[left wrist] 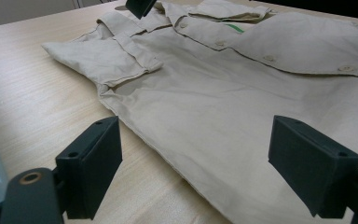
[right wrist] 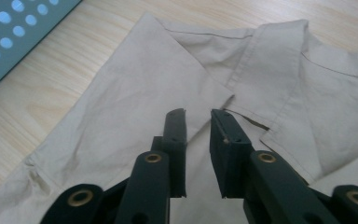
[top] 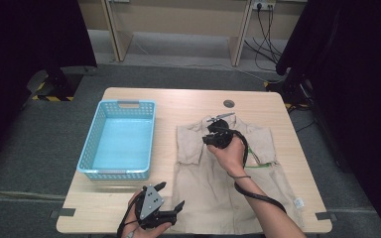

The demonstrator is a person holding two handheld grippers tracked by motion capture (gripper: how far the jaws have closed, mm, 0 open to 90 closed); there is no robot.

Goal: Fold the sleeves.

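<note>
Right hand-held gripper over the upper middle of the beige shirt, near the collar. In the right gripper view its jaws stand a narrow gap apart, nothing clamped between them; shirt fabric lies just under the tips by a folded sleeve edge. Whether the tips touch the cloth, can't tell.

Left hand-held gripper at the near desk edge, just left of the shirt hem. In the left gripper view jaws spread wide apart, holding nothing; the shirt's lower edge and bare desk lie between and beyond them.

Shirt spread flat on the right half of the desk, collar toward the far side, left sleeve folded in over the chest. In the left gripper view buttons along the placket show, plus a green mark by the collar.

Counts: 2 hand-held grippers, 1 shirt, 1 blue basket on the left half of the desk, well apart from the shirt, 1 desk.
</note>
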